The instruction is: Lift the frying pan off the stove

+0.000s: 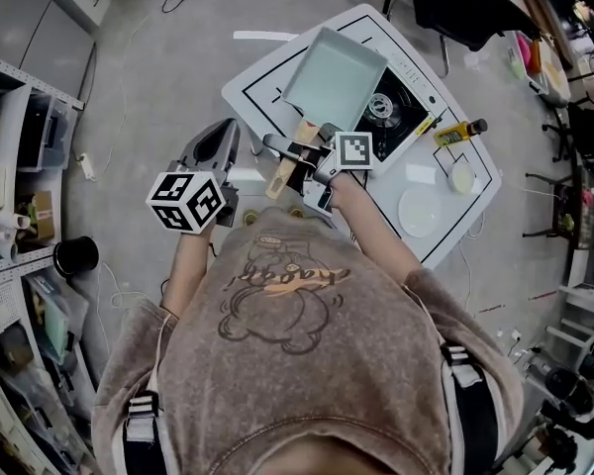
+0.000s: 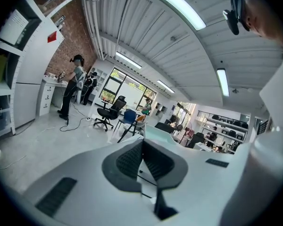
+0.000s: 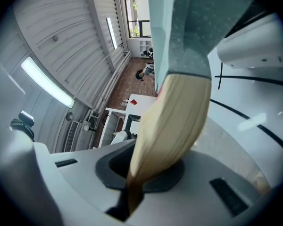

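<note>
The rectangular grey-teal frying pan (image 1: 335,75) is beside the stove's black burner (image 1: 386,107), which shows bare to the pan's right. My right gripper (image 1: 297,158) is shut on the pan's pale wooden handle (image 1: 289,166). In the right gripper view the handle (image 3: 174,121) runs out from between the jaws of the right gripper (image 3: 141,173) up to the pan body (image 3: 188,27). My left gripper (image 1: 221,144) hangs left of the table, apart from the pan. In its own view the left gripper (image 2: 142,160) is shut with its pads together and nothing held.
The white table (image 1: 252,82) also carries an oil bottle (image 1: 460,130), a small bowl (image 1: 462,177) and a white plate (image 1: 416,211) to the right of the stove. A black cup (image 1: 76,255) stands on the floor at left, near shelving.
</note>
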Demonstrator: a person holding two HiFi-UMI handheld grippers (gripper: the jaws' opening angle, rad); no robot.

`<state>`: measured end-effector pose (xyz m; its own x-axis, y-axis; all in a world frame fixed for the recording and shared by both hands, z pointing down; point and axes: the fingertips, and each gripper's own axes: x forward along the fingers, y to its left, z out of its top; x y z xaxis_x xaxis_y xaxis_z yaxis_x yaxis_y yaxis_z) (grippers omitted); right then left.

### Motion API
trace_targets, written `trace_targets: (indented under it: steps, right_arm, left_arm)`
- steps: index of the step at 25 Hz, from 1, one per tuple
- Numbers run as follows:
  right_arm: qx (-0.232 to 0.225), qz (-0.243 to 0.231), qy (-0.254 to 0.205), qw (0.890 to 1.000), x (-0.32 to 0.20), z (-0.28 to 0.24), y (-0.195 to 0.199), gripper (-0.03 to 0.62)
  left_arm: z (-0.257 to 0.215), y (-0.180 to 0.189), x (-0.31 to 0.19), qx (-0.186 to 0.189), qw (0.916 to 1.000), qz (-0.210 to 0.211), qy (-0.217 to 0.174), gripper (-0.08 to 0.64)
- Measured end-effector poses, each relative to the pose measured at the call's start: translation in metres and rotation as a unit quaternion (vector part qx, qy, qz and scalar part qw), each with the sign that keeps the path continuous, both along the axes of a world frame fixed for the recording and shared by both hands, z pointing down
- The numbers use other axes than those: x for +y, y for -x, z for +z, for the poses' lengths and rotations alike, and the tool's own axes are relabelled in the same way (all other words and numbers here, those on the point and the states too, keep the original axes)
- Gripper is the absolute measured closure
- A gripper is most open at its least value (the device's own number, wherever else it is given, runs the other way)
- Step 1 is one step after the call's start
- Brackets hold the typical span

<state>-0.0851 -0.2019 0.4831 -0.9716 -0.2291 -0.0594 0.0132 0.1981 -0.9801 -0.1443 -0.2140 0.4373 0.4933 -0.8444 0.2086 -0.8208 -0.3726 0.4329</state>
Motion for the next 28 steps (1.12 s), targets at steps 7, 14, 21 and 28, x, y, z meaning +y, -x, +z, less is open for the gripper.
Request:
trace_targets:
  steps: [7,14,21,28]
  right_arm:
    - [0.012,-0.107,-0.018,0.994,0.029,-0.003,0.008,0.571]
    - [0.012,-0.163,-0.022,0.986,0.052,-0.006,0.007,0.569]
    - [0.026,-0.191,-0.019,0.981,0.063,0.0,-0.006,0.565]
    - [0.021,-0.193,-0.012,0.981,0.067,0.002,-0.011,0.565]
  left_arm:
    - [0.005,0.017,0.011,-0.014,0.9998,-0.01,0.006,0.552]
    - [0.008,0.021,0.014,-0.012,0.9997,-0.019,0.01,0.552]
    - [0.011,0.022,0.016,-0.009,0.9996,-0.022,0.012,0.552]
    - [0.012,0.022,0.014,-0.007,0.9996,-0.022,0.013,0.552]
